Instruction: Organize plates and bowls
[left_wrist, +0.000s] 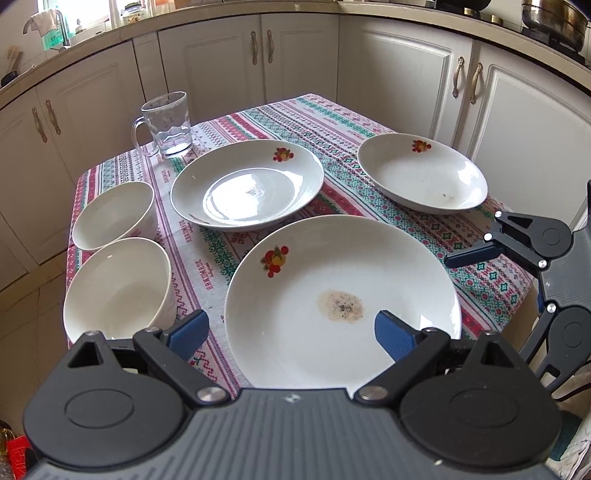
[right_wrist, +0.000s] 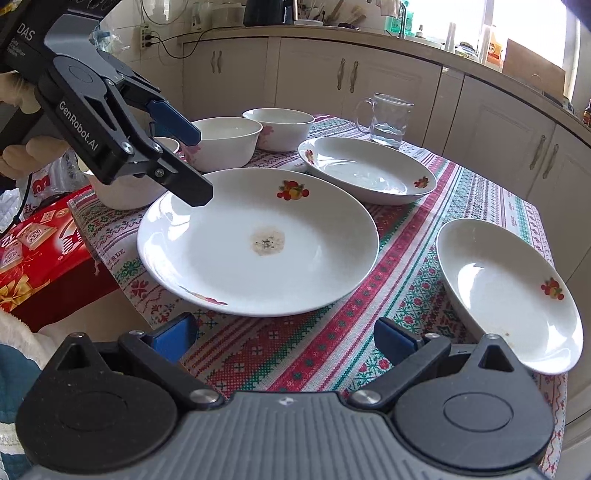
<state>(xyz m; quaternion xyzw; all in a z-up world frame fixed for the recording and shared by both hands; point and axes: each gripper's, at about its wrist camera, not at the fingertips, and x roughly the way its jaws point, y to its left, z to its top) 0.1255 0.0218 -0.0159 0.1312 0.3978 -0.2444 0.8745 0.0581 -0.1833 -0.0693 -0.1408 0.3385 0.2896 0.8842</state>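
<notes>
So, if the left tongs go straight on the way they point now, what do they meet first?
Probably the large white round plate with the brown stain: the open left tongs point at its near rim, though depth is unclear.

In the left wrist view the stained plate lies bottom centre on the surface; two bowls at left, a second plate behind, a third upper right, mug upper left.

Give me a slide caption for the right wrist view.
Open right gripper faces a stained white plate on a patterned tablecloth; open left gripper hovers at its rim.
</notes>
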